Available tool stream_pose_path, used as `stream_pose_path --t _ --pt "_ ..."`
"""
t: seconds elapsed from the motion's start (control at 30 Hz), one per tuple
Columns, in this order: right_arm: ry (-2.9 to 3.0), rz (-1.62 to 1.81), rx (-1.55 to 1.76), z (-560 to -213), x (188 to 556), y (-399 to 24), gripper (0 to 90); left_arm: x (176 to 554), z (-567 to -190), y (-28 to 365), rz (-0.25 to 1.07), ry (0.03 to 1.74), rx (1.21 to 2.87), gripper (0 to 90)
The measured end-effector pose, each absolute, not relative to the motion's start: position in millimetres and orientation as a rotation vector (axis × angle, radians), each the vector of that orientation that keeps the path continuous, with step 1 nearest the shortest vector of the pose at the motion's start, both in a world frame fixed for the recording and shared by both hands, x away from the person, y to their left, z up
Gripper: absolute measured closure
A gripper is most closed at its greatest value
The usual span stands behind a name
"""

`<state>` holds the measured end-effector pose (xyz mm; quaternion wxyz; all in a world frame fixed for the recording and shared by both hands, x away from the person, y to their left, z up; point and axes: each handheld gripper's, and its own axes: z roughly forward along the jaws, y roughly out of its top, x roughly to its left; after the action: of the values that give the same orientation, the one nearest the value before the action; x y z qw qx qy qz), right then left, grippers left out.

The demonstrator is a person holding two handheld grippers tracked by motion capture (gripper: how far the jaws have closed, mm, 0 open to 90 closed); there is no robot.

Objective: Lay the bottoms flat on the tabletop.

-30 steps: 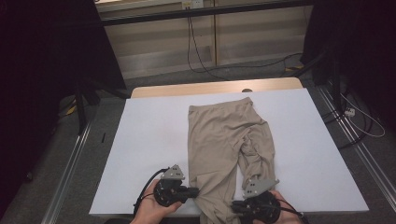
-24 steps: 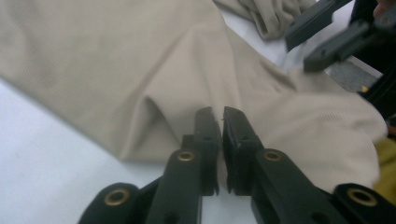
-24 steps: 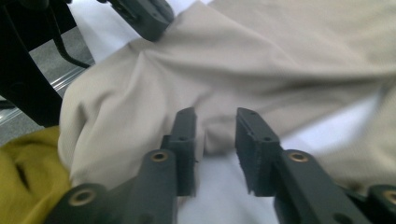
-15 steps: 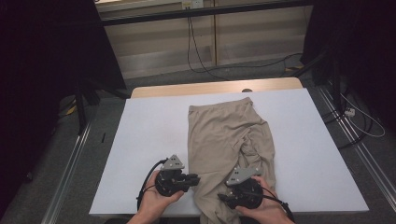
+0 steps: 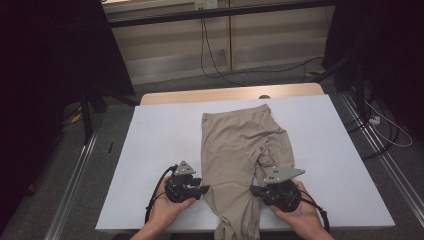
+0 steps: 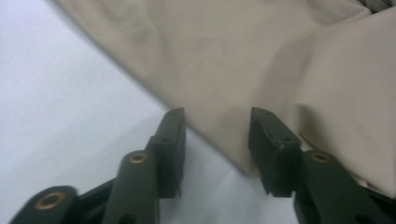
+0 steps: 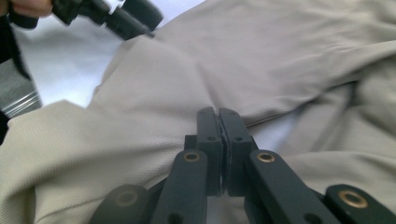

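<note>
In the high view, beige trousers are lying lengthwise down the middle of the white table, their near end hanging over the near edge. Wide bare strips of table are lying open to the left and right of the cloth, and the far wooden edge is showing beyond it. The left gripper is resting low on the table just beside the trousers' left edge, the hand coming in from the near side. The right gripper is sitting on the cloth's right part, held by the right hand.

In the left gripper view, the jaws are standing apart, having just been opening, with the trousers' hem edge running between them but not pressed.

In the right gripper view, the jaws are meeting tightly, having just been closing; whether a pinch of the trousers is caught between them I cannot tell. The left gripper is showing at the far left.
</note>
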<state>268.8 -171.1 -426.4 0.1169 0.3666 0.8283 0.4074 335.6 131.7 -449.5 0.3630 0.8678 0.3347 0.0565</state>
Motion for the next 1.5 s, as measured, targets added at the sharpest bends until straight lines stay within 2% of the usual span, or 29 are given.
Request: stream_pose_path --t 0.13,0.2,0.3,0.33,0.47,0.77,0.93,1.0,1.07,1.13,1.17,1.27,1.33,1.4,1.5 --pt "2.362 1.171 1.108 -424.1 276.7 -184.2 88.8 337.2 -448.3 122.5 0.224 0.841 2.286 57.0" --pt "2.341 1.158 1.124 -424.4 281.3 -188.6 88.7 338.0 -447.5 118.2 0.246 0.829 2.300 65.0" --pt "2.331 1.148 1.138 -426.3 287.4 -191.2 88.7 339.8 -448.0 112.6 0.194 0.792 2.298 87.1" --pt "2.332 1.149 1.138 -426.6 288.3 -190.8 88.7 340.0 -447.3 111.0 0.200 0.782 2.308 90.0" --pt "2.339 1.149 1.110 -425.3 288.3 -186.6 88.6 346.3 -446.1 115.3 0.153 0.819 2.289 90.0" --pt "2.298 1.148 1.090 -419.1 314.9 -176.4 88.7 390.3 -429.0 125.6 0.278 0.933 2.136 90.0" --pt "2.269 1.012 1.109 -430.7 338.0 -172.8 88.5 407.4 -438.0 127.8 0.266 1.001 2.088 90.0" --pt "2.310 1.011 1.151 -438.5 339.3 -173.1 81.5 406.2 -442.2 128.2 0.241 0.992 2.103 90.0" --pt "2.303 1.029 1.152 -437.7 333.0 -172.9 69.4 402.9 -439.8 128.4 0.256 0.977 2.090 85.8" --pt "2.293 1.086 1.121 -428.9 322.3 -172.3 62.4 398.0 -434.2 129.0 0.256 0.964 2.067 76.2" --pt "2.292 1.116 1.108 -423.5 315.4 -171.2 58.3 394.5 -431.3 129.1 0.260 0.960 2.065 67.5" --pt "2.386 1.229 1.042 -413.2 291.5 -163.8 59.3 382.1 -426.8 129.8 0.287 0.908 2.075 57.5" --pt "2.468 1.271 0.993 -414.2 274.1 -155.8 57.9 375.0 -426.1 130.1 0.301 0.902 2.082 46.6" --pt "2.559 1.268 0.957 -420.4 259.8 -146.8 52.0 368.1 -426.0 130.7 0.297 0.890 2.087 44.5" --pt "2.632 1.227 0.914 -432.5 248.1 -134.3 43.4 360.0 -424.8 131.1 0.298 0.885 2.087 36.2"
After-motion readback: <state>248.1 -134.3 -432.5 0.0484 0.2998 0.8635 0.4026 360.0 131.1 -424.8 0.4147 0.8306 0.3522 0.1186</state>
